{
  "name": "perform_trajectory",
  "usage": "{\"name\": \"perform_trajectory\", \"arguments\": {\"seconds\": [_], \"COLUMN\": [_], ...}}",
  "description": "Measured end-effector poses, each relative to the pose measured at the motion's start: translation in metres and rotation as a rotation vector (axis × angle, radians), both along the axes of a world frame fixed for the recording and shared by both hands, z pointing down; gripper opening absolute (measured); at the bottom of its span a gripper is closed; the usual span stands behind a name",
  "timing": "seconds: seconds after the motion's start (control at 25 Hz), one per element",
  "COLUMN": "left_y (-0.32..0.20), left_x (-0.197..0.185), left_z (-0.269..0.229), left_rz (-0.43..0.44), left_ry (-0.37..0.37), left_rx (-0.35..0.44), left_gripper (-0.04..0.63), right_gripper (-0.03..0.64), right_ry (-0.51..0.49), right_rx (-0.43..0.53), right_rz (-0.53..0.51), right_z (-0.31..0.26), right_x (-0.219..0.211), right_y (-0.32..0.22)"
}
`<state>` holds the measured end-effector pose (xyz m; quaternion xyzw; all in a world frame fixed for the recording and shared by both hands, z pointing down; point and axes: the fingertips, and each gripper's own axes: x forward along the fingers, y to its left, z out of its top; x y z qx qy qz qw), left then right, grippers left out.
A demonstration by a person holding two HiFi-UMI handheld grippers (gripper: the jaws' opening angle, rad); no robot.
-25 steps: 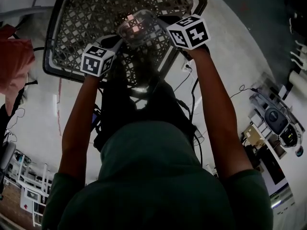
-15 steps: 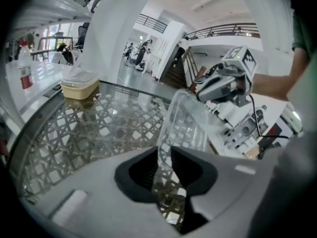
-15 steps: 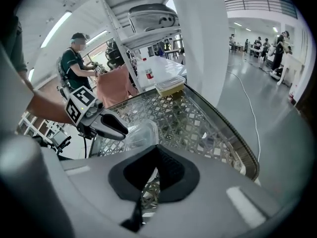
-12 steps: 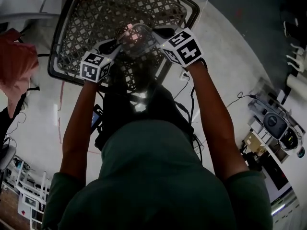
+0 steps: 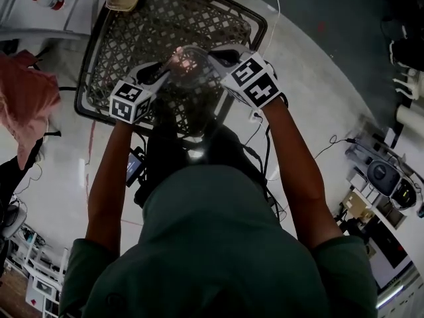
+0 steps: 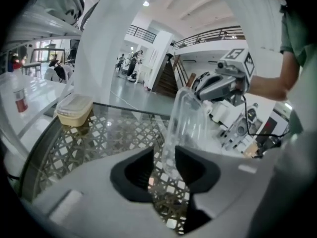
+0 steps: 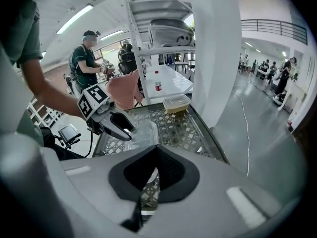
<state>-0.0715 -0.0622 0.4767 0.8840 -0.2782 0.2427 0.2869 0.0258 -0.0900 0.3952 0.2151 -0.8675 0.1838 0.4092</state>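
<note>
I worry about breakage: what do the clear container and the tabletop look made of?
The clear container looks like thin plastic, transparent and glossy; the background shows through it. The tabletop seems to be glass, smooth and reflective, over a woven lattice.

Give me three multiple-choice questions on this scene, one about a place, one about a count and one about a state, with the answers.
1. Where does the tan lidded container stand?
A. at the far end of the glass table
B. on the floor
C. between a gripper's jaws

2. How many grippers grip the clear container?
A. none
B. one
C. two

3. How are the left gripper's jaws?
A. wide apart, empty
B. shut on the clear container's rim
C. shut on a cloth

Answers: 1 A, it sits at the table's far end. 2 C, the right gripper pinches the opposite side. 3 B, the left gripper view shows the rim between them.
</note>
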Motion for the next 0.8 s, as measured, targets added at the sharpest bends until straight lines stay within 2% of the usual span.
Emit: {"name": "perform_trajectory", "arguments": {"seconds": [0.4,0.8], "left_y": [-0.01,-0.015], "left_x": [-0.003,-0.007], "left_z": [-0.096,-0.19], "left_rz": [0.001,-0.01], "left_ry": [0.035,0.043], "left_rx": [0.168,0.328], "left_gripper": [0.084,0.081], "right_gripper": [0.0,0.0], "right_ry": [-0.049,-0.101], "right_rx": [0.16,0.324], "right_rz": [-0.036,-0.042], "right_z": [-0.093,-0.184], "right_x": [-0.005,-0.006], "right_y": [-0.005,-0.004]}}
